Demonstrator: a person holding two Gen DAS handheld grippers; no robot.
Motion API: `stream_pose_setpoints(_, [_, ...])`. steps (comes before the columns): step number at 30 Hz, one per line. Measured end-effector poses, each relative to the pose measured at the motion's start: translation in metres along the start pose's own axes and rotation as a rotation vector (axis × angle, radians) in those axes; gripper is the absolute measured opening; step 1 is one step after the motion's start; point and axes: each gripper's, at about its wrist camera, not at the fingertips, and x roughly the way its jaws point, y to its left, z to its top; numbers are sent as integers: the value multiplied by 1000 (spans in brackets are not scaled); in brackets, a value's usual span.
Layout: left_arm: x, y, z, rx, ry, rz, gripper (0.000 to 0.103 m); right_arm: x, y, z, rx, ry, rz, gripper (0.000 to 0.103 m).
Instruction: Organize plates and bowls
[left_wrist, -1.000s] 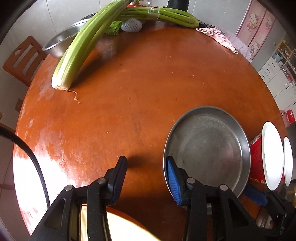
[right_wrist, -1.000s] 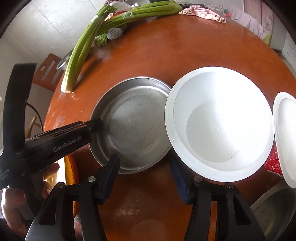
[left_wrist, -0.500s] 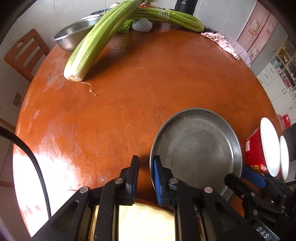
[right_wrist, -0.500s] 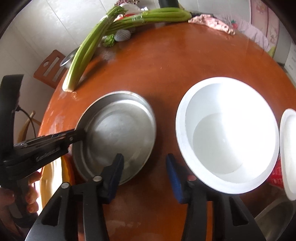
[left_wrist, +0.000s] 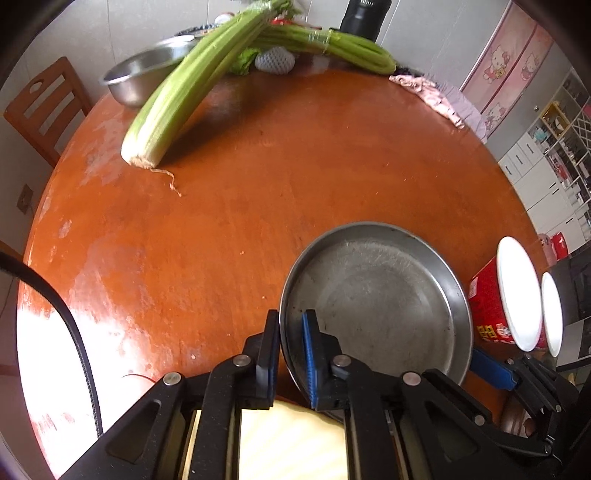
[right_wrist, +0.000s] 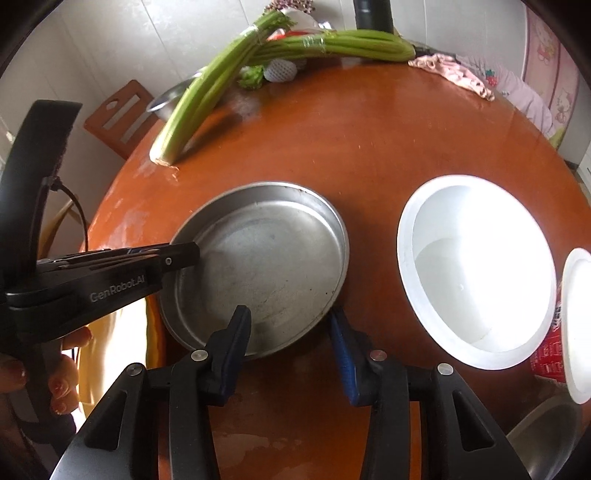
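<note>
one round orange table (left_wrist: 258, 184) | celery (left_wrist: 177, 99) | tiled wall (left_wrist: 110, 33)

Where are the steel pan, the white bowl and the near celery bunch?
steel pan (right_wrist: 266, 266): right wrist view, on its bare floor.
white bowl (right_wrist: 476, 273): right wrist view, on its inner wall.
celery bunch (left_wrist: 177, 99): left wrist view, on the stalks, mid-length.

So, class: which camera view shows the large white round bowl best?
The right wrist view: the large white round bowl shows whole, its open inside facing the camera. The left wrist view catches it only edge-on at the right border, against a red carton.
</note>
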Motion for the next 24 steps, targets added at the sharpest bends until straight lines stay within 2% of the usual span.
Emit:
stream_pose_setpoints(8, [-24, -3, 1, 12, -65, 3, 12, -11, -1, 0, 15, -20, 35, 46])
stream_pose_setpoints(13, [-37, -3, -3, 11, -96, -5, 12, -23, 2, 0, 6, -65, 39, 46])
stream_pose_setpoints(24, [-58, -5, -12, -2, -130, -16, 12, -46, 3, -7, -4, -105, 73, 46])
